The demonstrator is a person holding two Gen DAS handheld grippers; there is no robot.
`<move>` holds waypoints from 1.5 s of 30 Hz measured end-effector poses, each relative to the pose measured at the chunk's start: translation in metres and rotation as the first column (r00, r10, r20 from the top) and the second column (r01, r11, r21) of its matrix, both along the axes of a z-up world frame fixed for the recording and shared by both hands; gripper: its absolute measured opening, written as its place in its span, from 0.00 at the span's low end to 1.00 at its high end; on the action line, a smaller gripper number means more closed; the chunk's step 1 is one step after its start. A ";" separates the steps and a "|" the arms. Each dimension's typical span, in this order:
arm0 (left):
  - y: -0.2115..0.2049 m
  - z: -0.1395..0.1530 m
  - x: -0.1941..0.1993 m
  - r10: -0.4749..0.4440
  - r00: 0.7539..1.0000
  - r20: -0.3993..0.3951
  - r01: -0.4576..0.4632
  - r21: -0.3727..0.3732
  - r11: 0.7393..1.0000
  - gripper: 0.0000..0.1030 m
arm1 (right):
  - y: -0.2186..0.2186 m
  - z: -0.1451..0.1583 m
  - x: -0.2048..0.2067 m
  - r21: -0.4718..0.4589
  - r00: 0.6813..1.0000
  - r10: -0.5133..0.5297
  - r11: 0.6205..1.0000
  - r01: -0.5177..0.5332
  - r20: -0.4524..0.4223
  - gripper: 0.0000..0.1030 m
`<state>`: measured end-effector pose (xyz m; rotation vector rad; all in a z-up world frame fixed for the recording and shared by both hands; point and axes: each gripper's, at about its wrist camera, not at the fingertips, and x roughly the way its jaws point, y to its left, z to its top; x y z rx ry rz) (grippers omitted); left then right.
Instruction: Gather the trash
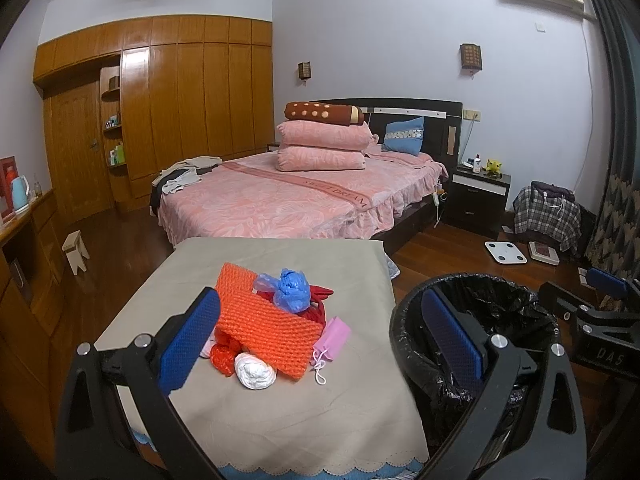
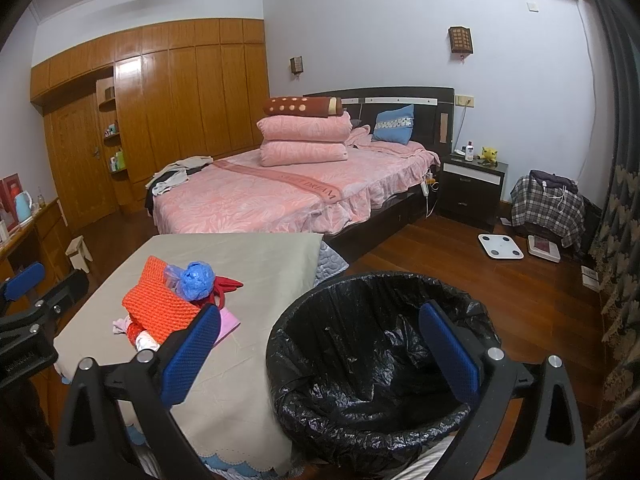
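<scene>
Both jaws spread, empty. Trash pile (image 1: 276,328) sits mid-table, at 12 o'clock from your left gripper (image 1: 316,344); lined bin (image 2: 376,360) stands beside the table, under your right gripper (image 2: 320,352). Start with the blue bag (image 1: 294,290) on top: pinch its bulk, lift straight up. Beige tablecloth (image 1: 280,412) may snag. Bed (image 1: 280,196) beyond.

Trash pile (image 1: 276,328) on cloth-covered table (image 1: 280,420)

Side-by-side wrist views toward table (image 1: 280,420), bed (image 2: 260,204)
</scene>
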<state>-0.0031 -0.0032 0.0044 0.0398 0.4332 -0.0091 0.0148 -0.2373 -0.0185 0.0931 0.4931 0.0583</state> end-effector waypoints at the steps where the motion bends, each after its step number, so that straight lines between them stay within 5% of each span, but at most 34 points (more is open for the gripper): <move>1: 0.001 -0.001 0.000 0.000 1.000 0.001 0.000 0.000 1.000 0.95 | 0.000 0.001 -0.001 0.000 1.000 -0.002 1.000 0.002 0.001 0.94; 45: 0.007 -0.001 0.002 0.001 1.000 -0.001 -0.001 -0.006 1.000 0.95 | 0.002 -0.002 -0.003 -0.001 1.000 -0.007 1.000 0.007 -0.003 0.94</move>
